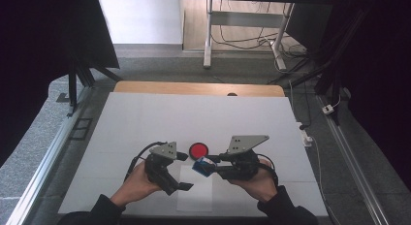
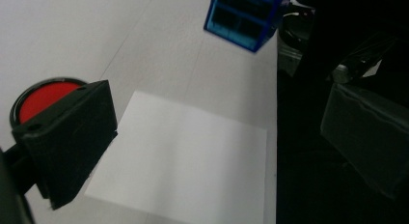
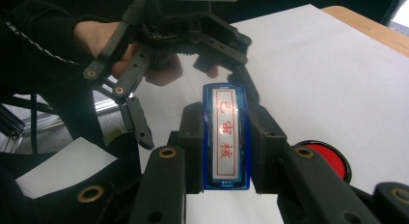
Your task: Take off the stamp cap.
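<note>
Nearest you, one loose white sheet of paper lies flat on the desk, between your two hands. Your left tongs stand wide open above its left edge and hold nothing; in the left gripper view the jaws are well apart with the paper showing between them. Your right tongs are clamped on the one blue stamp, pinching its two long sides, with the red-lettered label facing the right gripper view's camera. The stamp hangs in the air just above the far right corner of the paper, near the left tongs' upper jaw. A little farther off sits the one red ink pad, round, in a black case, on the desk just beyond the stamp and between the two tongs.

As I judge it, the risks are these. The stamp's sides look smooth and glossy, so a tilt or knock could let it twist in your grip. The left tongs are close enough that the two may collide. The paper is held by nothing, so a press with any sideways drag may slide it and smear the print.

Count: one sheet, one stamp, one ink pad, two tongs.
</note>
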{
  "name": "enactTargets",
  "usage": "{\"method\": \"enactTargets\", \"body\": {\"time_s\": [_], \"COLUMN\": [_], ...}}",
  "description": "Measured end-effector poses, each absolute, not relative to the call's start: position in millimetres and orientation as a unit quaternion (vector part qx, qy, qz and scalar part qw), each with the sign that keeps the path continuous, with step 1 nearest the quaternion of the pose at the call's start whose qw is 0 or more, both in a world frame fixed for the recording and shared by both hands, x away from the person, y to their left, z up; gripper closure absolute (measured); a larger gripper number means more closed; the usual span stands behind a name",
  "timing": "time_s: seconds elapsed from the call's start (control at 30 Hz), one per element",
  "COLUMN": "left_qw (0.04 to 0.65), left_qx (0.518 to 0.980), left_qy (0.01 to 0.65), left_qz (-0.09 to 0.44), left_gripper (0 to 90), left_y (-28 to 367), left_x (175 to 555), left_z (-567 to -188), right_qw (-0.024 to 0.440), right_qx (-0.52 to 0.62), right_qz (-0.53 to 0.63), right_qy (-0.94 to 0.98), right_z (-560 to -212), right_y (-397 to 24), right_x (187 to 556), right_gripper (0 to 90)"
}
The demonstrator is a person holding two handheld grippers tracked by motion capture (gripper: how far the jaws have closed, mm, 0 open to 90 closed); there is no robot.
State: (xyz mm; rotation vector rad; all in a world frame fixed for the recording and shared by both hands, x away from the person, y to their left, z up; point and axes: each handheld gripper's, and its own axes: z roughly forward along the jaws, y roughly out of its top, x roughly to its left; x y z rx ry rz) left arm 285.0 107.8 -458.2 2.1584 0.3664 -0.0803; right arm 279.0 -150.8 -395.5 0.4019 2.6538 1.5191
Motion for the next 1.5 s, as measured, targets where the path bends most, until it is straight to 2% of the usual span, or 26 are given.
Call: {"method": "enactTargets", "body": {"time_s": [0.17, 0.33, 0.63, 0.77, 0.93, 1.0, 1.1, 1.17, 1.33, 1.5], "left_qw": [0.466, 0.465, 0.459, 0.466, 0.477, 0.475, 0.477, 0.476, 0.479, 0.481], "left_qx": [0.874, 0.875, 0.882, 0.881, 0.876, 0.877, 0.876, 0.876, 0.875, 0.874], "left_qy": [0.133, 0.115, 0.086, 0.072, 0.052, 0.047, 0.04, 0.038, 0.031, 0.026], "left_qz": [-0.036, -0.064, -0.066, -0.047, -0.055, -0.054, -0.058, -0.061, -0.066, -0.07], "left_gripper": [0.0, 0.0, 0.0, 12.1, 33.9, 35.7, 44.4, 45.6, 55.8, 61.1], "left_y": [100.5, 90.5, 84.6, 89.1, 94.2, 94.6, 94.7, 94.6, 95.6, 96.2], "left_x": [290.4, 293.3, 287.9, 285.6, 284.7, 284.4, 283.5, 283.3, 283.1, 282.8], "left_z": [-458.6, -460.7, -462.3, -459.6, -457.9, -457.7, -457.4, -457.3, -457.4, -457.7], "right_qw": [0.026, 0.02, 0.009, -0.002, -0.009, -0.01, -0.012, -0.012, -0.013, -0.015], "right_qx": [0.124, 0.117, 0.1, 0.091, 0.085, 0.084, 0.08, 0.079, 0.077, 0.076], "right_qz": [0.492, 0.49, 0.491, 0.492, 0.492, 0.492, 0.491, 0.49, 0.489, 0.489], "right_qy": [0.861, 0.864, 0.865, 0.866, 0.866, 0.866, 0.868, 0.868, 0.869, 0.869], "right_z": [-396.1, -397.0, -396.6, -396.8, -396.8, -396.6, -396.4, -396.5, -396.5, -396.2], "right_y": [-149.7, -148.1, -146.0, -144.2, -143.1, -143.0, -142.3, -142.1, -141.6, -142.2], "right_x": [278.1, 277.2, 274.1, 273.0, 271.8, 271.6, 270.9, 270.9, 270.3, 270.5], "right_gripper": [70.7, 70.7, 70.7, 70.7, 70.7, 70.7, 70.7, 70.7, 70.7, 70.7]}}
